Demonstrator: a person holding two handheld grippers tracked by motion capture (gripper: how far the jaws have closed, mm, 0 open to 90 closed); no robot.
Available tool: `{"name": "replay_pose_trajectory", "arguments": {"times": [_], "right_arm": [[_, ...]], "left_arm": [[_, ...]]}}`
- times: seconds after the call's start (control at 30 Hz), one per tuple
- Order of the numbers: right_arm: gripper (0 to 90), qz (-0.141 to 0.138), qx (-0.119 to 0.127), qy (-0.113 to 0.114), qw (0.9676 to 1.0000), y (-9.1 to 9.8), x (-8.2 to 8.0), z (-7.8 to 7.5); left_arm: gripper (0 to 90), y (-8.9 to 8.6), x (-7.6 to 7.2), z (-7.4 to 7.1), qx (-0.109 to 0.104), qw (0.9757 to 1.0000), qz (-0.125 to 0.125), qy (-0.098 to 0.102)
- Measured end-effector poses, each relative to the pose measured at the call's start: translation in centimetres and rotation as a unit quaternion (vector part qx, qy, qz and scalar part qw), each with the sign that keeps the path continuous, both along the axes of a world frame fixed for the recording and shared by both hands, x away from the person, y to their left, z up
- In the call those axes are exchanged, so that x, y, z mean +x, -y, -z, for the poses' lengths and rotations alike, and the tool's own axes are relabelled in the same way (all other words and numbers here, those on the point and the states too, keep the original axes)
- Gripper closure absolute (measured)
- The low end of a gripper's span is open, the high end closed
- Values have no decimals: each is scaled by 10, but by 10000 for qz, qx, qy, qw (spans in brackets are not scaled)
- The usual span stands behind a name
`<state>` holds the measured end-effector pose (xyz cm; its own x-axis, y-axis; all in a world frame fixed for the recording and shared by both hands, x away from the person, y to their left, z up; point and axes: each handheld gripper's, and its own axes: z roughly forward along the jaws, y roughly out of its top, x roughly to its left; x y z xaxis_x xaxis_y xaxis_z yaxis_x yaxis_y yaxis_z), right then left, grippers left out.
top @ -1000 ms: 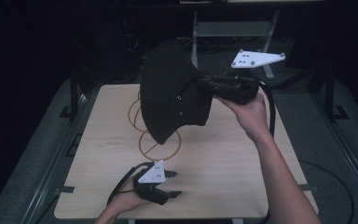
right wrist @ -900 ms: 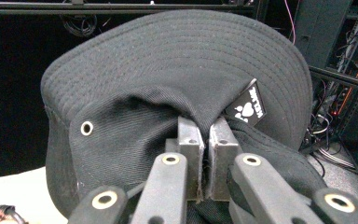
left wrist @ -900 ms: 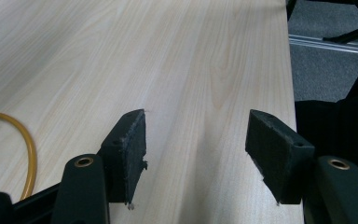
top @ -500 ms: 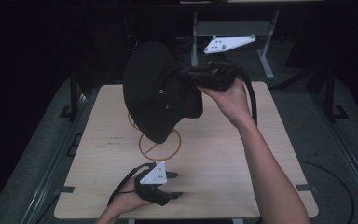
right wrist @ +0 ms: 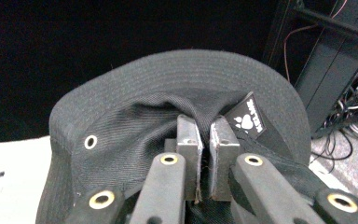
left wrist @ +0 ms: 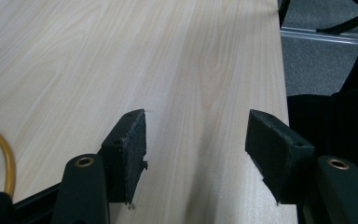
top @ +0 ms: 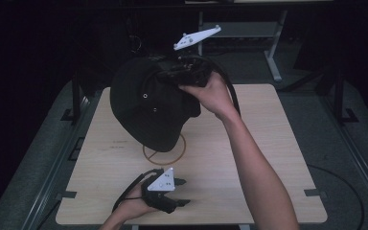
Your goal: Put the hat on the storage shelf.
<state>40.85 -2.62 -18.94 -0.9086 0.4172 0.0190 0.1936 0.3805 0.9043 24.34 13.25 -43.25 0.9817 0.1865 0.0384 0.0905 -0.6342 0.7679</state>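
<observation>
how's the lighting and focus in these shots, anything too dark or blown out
High view: room behind is near black, the table evenly lit, the black hat shows little detail. Left gripper view: bright, wood grain crisp, near pads a bit soft. Right gripper view: hat weave sharp, background black, pale tabletop at lower left blown out.

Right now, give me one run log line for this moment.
right tool: shut on hat, held above table | left tool: open, empty, low over table | ring: on table
</observation>
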Motion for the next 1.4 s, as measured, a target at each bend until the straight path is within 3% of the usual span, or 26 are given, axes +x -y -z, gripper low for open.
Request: {"name": "replay_pose_trajectory", "arguments": {"times": [0.17, 0.23, 0.3, 0.37, 0.6, 0.9, 1.4], "right_arm": [[837, -4, -416, -12, 9991, -27, 8, 9], [777, -31, -479, -146, 9987, -37, 11, 16], [718, -129, -598, -444, 9971, -50, 13, 25], [686, -223, -802, -482, 9954, -59, 11, 32], [599, -253, -446, -500, 9974, -49, 6, 37], [536, -156, -181, -505, 9984, -25, 2, 42], [424, -66, 100, -570, 9983, 7, -5, 53]], "left_arm": [[377, 4, -3, 1, 36, 9999, 103, -4], [377, 6, -3, 2, 33, 9999, 145, -11], [376, 8, -6, 4, 49, 9998, 179, -51], [376, 10, -7, 5, 130, 9996, 235, -35], [374, 9, -10, 4, 60, 9998, 204, -46], [369, 7, -8, 4, 1, 9999, 132, -47], [356, 2, -6, 3, -144, 9999, -26, -72]]}}
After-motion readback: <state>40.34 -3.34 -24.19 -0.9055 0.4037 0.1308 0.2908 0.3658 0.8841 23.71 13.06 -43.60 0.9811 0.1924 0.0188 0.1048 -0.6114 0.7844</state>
